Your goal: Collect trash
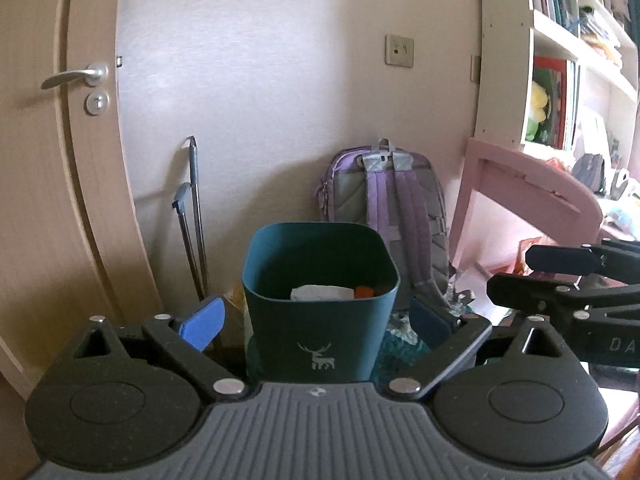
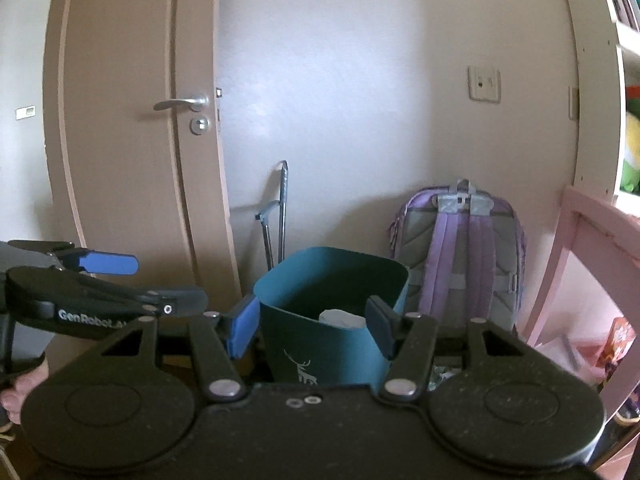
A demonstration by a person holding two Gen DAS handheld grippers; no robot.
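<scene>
Both tools stand wide and empty: the left tool [image 1: 316,322] and right tool [image 2: 312,326] face the teal bin [image 1: 320,308]. It sits on the floor by the wall with white trash [image 1: 320,293] inside, a purple backpack [image 1: 394,196] behind it.

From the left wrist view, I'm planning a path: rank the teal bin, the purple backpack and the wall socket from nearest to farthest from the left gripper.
1. Teal bin: straight ahead of the left gripper, framed by its open fingers.
2. Purple backpack: behind the bin, slightly right, leaning on the wall.
3. Wall socket: farthest, high up on the wall.
</scene>
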